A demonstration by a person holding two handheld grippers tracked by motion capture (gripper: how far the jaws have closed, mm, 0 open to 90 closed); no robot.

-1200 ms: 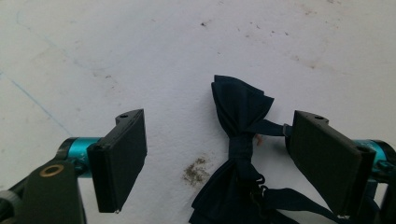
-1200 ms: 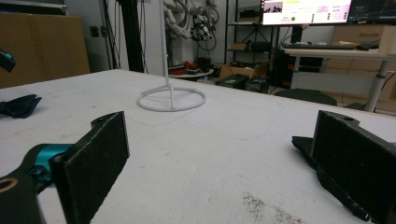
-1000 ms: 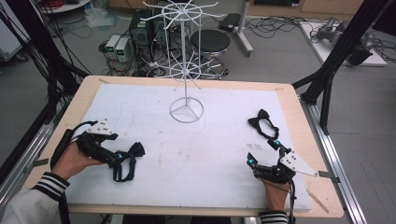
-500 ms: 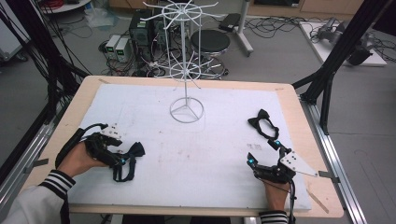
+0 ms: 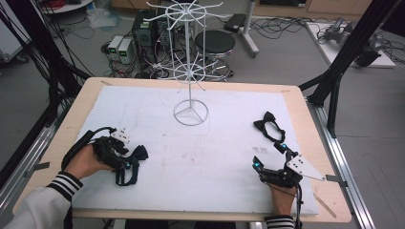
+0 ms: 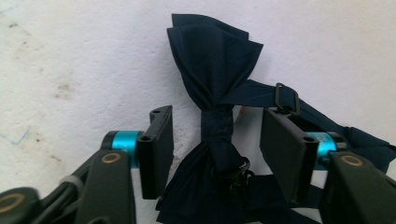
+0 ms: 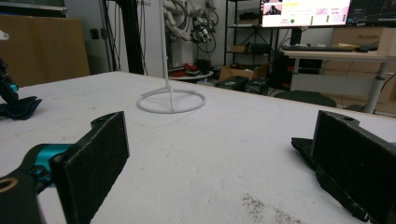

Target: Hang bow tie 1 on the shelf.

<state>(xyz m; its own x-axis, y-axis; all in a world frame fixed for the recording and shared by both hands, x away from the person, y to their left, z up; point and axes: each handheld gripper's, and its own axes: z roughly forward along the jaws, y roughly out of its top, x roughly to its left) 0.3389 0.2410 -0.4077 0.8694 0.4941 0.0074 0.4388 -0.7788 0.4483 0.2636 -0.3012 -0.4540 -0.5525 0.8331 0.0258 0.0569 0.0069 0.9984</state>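
A: Status?
B: My left gripper [image 6: 215, 154] has slid onto the dark navy fabric bow tie [image 6: 212, 116], jaws apart around its knot. Pinch comes next, I reckon. Right gripper [image 5: 272, 164] gaping, idle on the white bench [image 5: 229, 157], second bow tie [image 5: 268, 125] just ahead.

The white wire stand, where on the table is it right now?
In the high view the white wire stand sits at the table's far middle, its ring base on the white mat, between the two bow ties lying nearer the person.
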